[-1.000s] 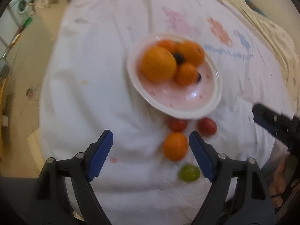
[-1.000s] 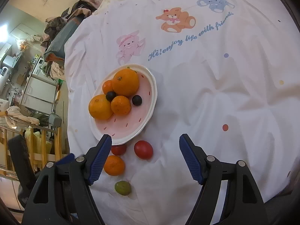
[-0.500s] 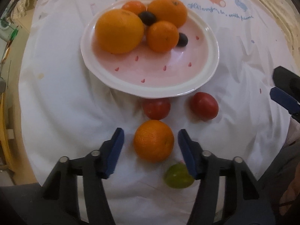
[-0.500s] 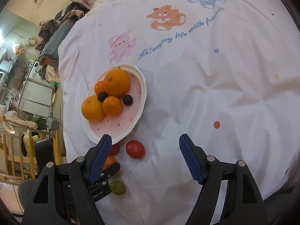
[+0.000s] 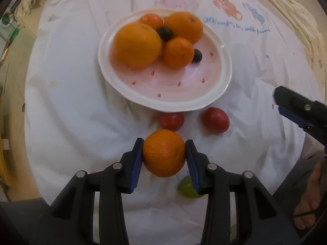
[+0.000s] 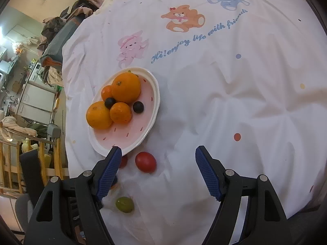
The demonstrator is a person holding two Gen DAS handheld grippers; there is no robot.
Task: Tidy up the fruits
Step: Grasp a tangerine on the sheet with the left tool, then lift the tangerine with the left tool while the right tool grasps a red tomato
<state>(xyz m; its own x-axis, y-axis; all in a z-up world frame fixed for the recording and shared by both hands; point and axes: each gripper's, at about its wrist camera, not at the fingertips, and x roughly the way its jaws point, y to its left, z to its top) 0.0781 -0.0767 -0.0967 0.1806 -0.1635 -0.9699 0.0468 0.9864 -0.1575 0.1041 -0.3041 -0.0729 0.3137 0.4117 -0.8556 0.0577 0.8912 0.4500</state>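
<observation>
**Left claw clamps the loose orange**

Nearest in the left wrist view, the left gripper [image 5: 164, 157] is clenched on the small orange [image 5: 164, 153], its blue pads pressed to both sides of the fruit; half a second ago the pads stood apart on either side of it. A green fruit [image 5: 189, 187] lies just beside the right finger, partly hidden behind it. Just beyond the orange sit two red tomatoes [image 5: 215, 120], near the plate [image 5: 177, 104]. On the plate's far half lie four oranges [image 5: 137, 44] and two dark round fruits [image 5: 165, 33]. The right gripper [image 6: 158, 171] hangs released, its fingers wide apart over the white cloth [image 6: 224, 102]; it has hardly shifted. In the right wrist view its left finger covers one tomato and most of the held orange. The cloth's far print is blurred in the left view.
</observation>
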